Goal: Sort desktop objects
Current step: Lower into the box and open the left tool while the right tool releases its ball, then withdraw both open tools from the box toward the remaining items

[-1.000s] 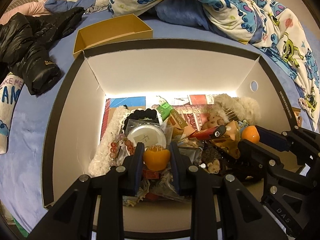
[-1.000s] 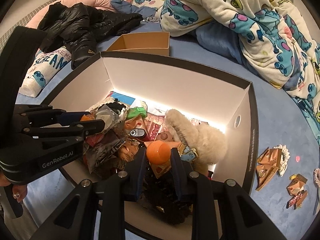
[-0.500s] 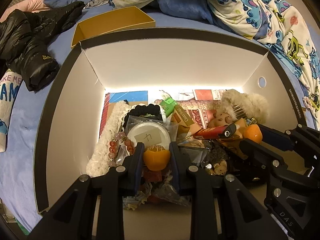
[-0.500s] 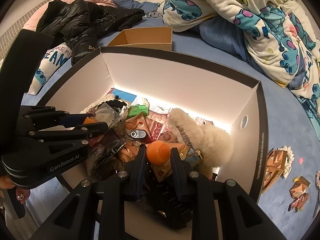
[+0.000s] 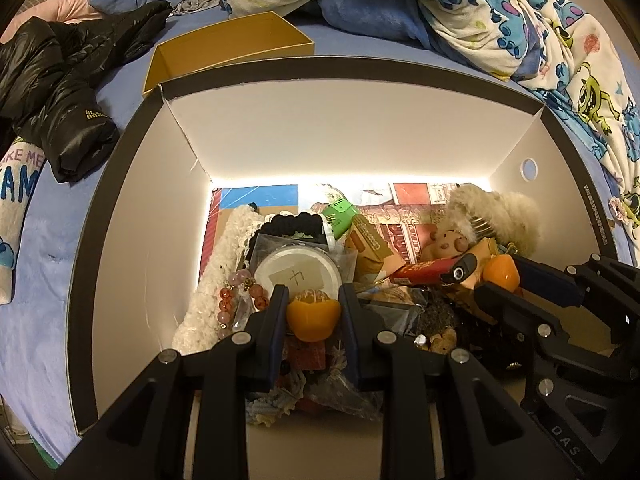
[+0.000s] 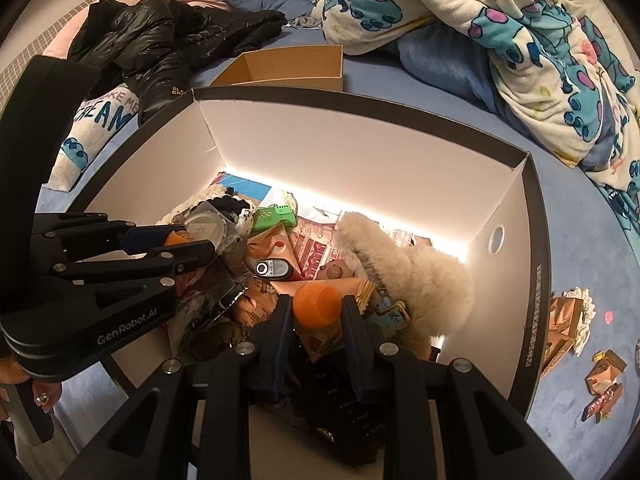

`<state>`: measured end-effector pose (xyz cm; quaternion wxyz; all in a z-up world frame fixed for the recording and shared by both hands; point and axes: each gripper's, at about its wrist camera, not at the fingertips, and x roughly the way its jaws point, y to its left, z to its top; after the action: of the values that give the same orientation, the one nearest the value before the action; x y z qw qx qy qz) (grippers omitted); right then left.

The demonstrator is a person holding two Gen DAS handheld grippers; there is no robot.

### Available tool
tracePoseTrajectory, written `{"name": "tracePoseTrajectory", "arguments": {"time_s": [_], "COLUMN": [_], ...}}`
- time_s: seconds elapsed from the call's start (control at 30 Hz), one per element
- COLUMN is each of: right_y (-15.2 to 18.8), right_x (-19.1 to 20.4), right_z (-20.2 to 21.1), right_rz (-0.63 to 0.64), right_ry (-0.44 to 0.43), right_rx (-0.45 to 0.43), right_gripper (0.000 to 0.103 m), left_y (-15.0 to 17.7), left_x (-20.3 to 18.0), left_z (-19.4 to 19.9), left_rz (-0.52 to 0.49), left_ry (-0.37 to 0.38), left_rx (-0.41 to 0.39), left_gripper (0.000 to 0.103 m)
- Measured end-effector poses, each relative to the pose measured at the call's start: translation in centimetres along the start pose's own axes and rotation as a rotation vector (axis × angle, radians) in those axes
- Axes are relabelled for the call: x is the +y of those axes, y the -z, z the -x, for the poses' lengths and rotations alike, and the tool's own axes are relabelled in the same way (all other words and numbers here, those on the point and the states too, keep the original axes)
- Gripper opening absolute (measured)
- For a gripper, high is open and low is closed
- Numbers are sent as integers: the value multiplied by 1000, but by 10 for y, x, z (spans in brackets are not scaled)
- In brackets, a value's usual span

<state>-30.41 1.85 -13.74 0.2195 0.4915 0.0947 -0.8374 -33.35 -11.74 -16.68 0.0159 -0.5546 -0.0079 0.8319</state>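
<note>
My left gripper [image 5: 313, 312] is shut on a small orange tangerine-shaped piece [image 5: 313, 317], held above the clutter inside the big white box [image 5: 344, 140]. My right gripper [image 6: 316, 312] is shut on an orange ball-like piece [image 6: 317, 305], also over the box's contents. In the left wrist view the right gripper [image 5: 500, 280] shows at the right with its orange piece [image 5: 501, 273]. In the right wrist view the left gripper [image 6: 188, 242] shows at the left.
The box holds a round white tin [image 5: 298, 274], bead bracelet [image 5: 240, 296], green item [image 5: 340, 216], fluffy white toy [image 5: 496, 216] and packets. A small tan box [image 5: 224, 52] stands behind. Black jacket [image 5: 60, 80], patterned blanket [image 5: 520, 20], loose packets [image 6: 568, 320] lie on the blue bed.
Both grippers have moved slightly forward and lower over the box, each still holding its orange piece. The box fills more of both views.
</note>
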Motion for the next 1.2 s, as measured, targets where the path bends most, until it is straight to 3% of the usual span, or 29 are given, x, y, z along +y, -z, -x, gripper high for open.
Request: {"name": "tracePoseTrajectory", "arguments": {"time_s": [0.2,0.43,0.53,0.6,1.2], "right_y": [-1,0,0,1,6], "right_x": [-1,-5,-5,-5,-2], "right_z": [-1,-1,0,1,30], "right_rz": [-10,-23,-22,-21,-15], "right_ry": [2,5,8,6,-1], "right_rx": [5,11,3,2,-52], "right_gripper": [26,34,38,38,39], "left_y": [1,1,1,1,3], "left_x": [1,1,1,1,-5], "left_z": [1,4,6,10,45], "left_rz": [7,3,3,4,-10], "left_ry": [-7,-21,-32,-49,-71], "left_rx": [0,-3,-10,-23,-70], "left_gripper": [26,28,39,55,63]}}
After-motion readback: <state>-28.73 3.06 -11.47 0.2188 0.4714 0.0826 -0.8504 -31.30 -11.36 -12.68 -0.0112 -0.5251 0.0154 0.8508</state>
